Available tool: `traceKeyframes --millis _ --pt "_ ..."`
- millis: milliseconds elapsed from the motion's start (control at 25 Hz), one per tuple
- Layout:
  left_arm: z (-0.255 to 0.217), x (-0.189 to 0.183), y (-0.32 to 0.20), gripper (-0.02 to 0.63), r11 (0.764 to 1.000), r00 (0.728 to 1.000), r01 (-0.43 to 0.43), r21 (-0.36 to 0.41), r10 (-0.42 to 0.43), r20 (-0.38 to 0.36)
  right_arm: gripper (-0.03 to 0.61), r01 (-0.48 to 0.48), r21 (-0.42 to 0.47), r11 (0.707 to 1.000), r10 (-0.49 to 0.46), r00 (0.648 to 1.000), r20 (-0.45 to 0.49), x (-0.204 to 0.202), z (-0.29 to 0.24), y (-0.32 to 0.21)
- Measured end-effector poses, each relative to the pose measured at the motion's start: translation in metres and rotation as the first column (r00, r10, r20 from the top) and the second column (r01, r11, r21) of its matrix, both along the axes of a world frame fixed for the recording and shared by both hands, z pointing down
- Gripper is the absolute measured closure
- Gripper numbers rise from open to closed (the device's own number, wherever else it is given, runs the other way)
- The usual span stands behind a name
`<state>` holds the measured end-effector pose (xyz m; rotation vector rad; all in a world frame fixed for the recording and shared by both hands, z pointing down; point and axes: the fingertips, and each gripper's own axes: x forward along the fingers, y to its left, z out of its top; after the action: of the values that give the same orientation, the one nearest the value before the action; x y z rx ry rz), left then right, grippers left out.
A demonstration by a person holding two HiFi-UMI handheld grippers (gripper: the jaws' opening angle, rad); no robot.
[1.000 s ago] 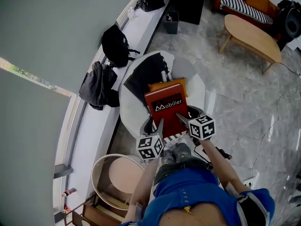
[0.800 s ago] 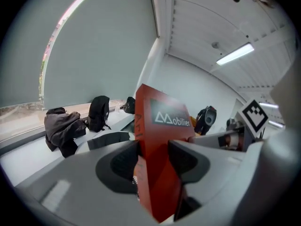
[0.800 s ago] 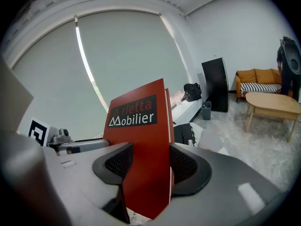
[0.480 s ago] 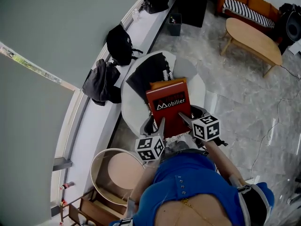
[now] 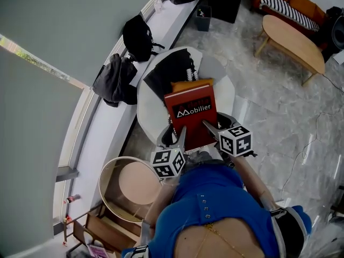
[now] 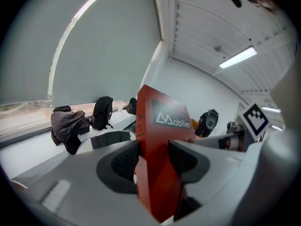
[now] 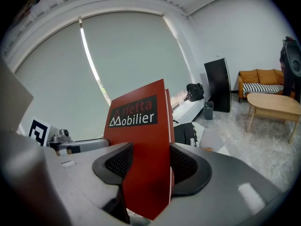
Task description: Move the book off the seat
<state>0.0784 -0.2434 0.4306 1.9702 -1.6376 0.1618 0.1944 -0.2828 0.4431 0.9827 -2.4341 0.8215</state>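
Observation:
A red hardback book (image 5: 189,112) printed "Mobilier" is held up over the white round seat (image 5: 146,102), tilted with its cover facing up. My left gripper (image 5: 180,137) is shut on its near left edge. On the near right edge my right gripper (image 5: 210,129) is shut too. In the left gripper view the book (image 6: 162,126) stands on edge between the pads of that gripper (image 6: 153,160). The right gripper view shows the book (image 7: 138,126) clamped the same way in the right gripper (image 7: 148,163). An orange flat thing (image 5: 191,84) and a black-and-white cushion (image 5: 171,77) lie on the seat beneath.
A black backpack (image 5: 137,36) and a dark jacket (image 5: 113,82) rest on the window ledge at left. A round wooden side table (image 5: 134,183) stands near left. A wooden coffee table (image 5: 293,39) and an orange sofa (image 5: 287,3) are at far right, on marble floor.
Both grippers have risen a little with the book, which now sits higher over the seat. The grip on it is unchanged.

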Motion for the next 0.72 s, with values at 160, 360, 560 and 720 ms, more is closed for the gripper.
traceKeyframes --millis 160,360,560,720 --pt "-0.002 0.0 -0.002 0.422 1.0 1.0 0.013 0.0 -0.013 -0.004 0.342 0.0 -0.002 1.0 0.0 1.0 -0.002 0.0 -0.002 -0.003" --pt "-0.005 0.0 -0.011 0.422 1.0 1.0 0.014 -0.004 -0.014 -0.01 0.341 0.003 -0.001 1.0 -0.003 1.0 -0.006 0.0 -0.005 -0.012" --pt "-0.002 -0.001 -0.007 0.422 1.0 1.0 0.017 0.002 -0.017 -0.005 0.341 0.004 0.003 1.0 -0.004 1.0 -0.005 -0.001 -0.003 -0.008" --pt "-0.002 -0.001 -0.01 0.422 1.0 1.0 0.02 -0.005 -0.02 -0.005 0.341 0.007 0.002 1.0 -0.007 1.0 -0.006 -0.001 -0.003 -0.012"
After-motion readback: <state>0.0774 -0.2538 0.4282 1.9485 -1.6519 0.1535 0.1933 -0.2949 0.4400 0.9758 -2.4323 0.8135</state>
